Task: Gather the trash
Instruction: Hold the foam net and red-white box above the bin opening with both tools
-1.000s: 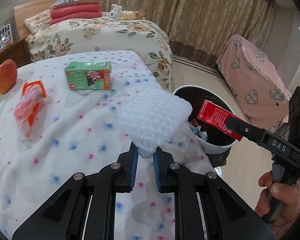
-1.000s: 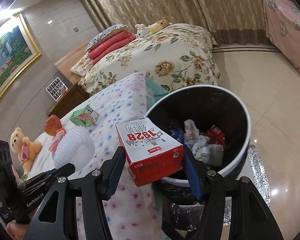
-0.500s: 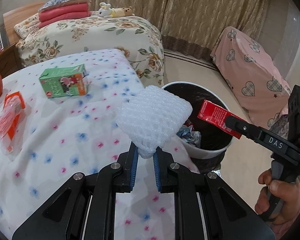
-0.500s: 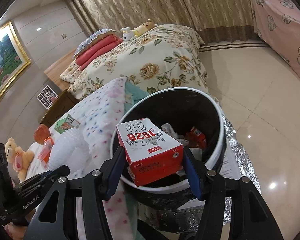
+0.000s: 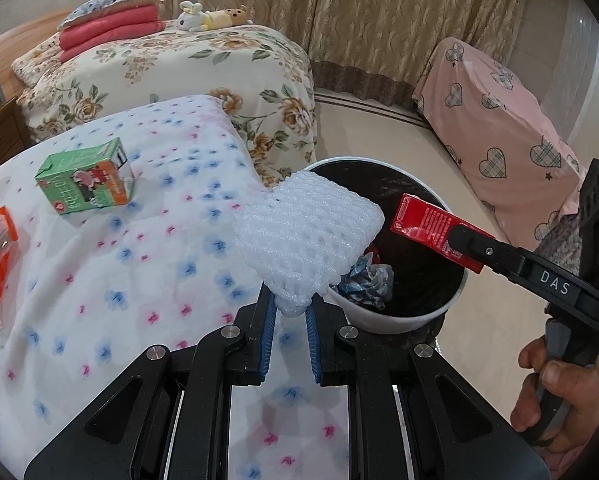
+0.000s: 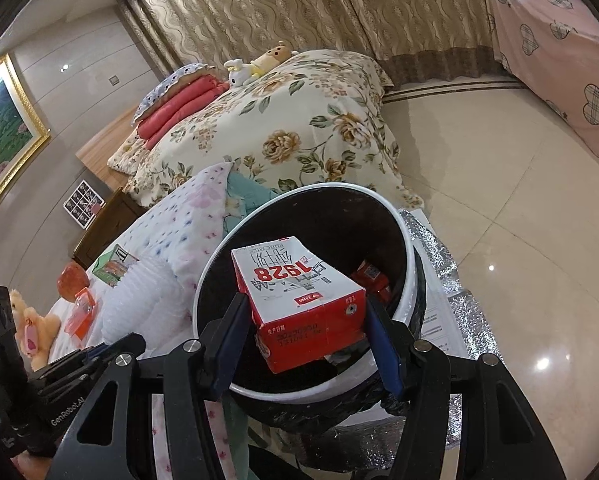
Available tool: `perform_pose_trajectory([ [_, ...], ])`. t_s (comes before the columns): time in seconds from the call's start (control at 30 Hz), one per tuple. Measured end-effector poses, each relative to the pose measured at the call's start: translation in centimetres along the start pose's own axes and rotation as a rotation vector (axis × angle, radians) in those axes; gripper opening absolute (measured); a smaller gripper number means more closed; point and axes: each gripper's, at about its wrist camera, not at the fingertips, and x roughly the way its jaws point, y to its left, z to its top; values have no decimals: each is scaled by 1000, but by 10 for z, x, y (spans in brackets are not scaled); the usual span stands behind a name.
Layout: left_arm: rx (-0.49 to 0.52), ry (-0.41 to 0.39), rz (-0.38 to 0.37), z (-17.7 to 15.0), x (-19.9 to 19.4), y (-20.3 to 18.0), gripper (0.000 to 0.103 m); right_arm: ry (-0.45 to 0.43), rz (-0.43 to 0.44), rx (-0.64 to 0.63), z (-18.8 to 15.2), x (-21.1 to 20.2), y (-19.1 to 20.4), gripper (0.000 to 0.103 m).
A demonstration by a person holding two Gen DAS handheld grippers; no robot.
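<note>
Right gripper (image 6: 305,340) clamps the red carton (image 6: 303,300) over the bin (image 6: 409,276) mouth, so release there; left gripper (image 5: 290,312), pinching the foam net (image 5: 307,236) at the near rim, needs to get further over first.

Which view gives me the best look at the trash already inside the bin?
Left wrist view: crumpled blue-and-white wrappers lie in plain sight inside the white-rimmed black bin. In the right wrist view, the red-and-white milk carton hides most of the contents; only red packaging shows.
</note>
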Motion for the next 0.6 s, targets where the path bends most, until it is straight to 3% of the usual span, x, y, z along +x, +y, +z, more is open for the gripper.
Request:
perform_pose_trajectory([
  [0.6,39,20,-11,11,16,-20,14,0,-17,3,12,10,-6,58],
])
